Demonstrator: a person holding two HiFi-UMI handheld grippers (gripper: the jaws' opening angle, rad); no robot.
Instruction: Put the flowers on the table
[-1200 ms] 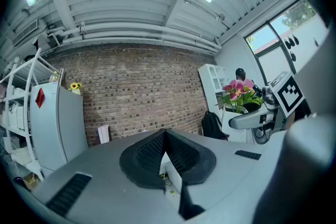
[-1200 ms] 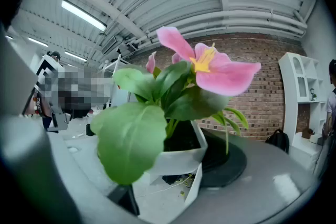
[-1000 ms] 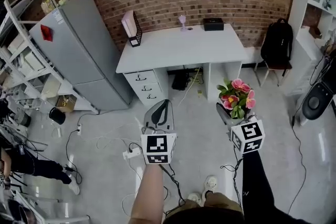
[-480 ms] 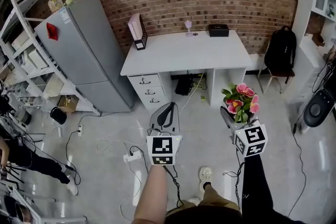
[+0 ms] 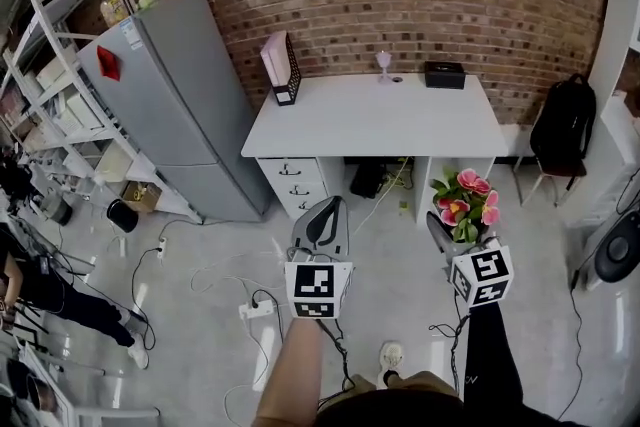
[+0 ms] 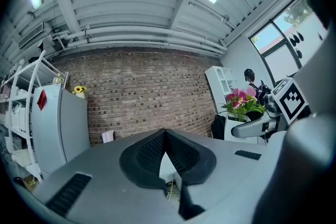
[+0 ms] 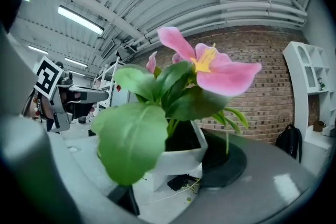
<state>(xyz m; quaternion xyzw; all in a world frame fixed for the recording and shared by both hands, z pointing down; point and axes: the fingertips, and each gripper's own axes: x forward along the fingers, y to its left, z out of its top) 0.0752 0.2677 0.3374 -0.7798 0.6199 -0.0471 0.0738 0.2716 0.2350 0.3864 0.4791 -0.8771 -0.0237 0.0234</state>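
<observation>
A white pot of pink flowers [image 5: 466, 203] with green leaves is held in the air by my right gripper [image 5: 452, 233], whose jaws are shut on the pot's sides. In the right gripper view the white pot [image 7: 181, 157] fills the space between the jaws of my right gripper [image 7: 176, 168], and a pink bloom [image 7: 212, 68] stands above it. The white table [image 5: 375, 115] stands ahead against the brick wall, some way off. My left gripper [image 5: 322, 218] hangs beside the right one, shut and empty. Seen in its own view, the left gripper [image 6: 164, 136] has its pads meeting at the tip.
On the table stand a magazine holder [image 5: 281, 68], a small pink glass [image 5: 384, 65] and a black box [image 5: 444, 74]. A grey refrigerator [image 5: 172, 110] stands left of it, a black backpack [image 5: 560, 123] on a chair to the right. Cables [image 5: 250, 307] lie on the floor.
The table has come closer and sits lower in the head view. Both grippers have moved forward with it, the right one still holding the flower pot.
</observation>
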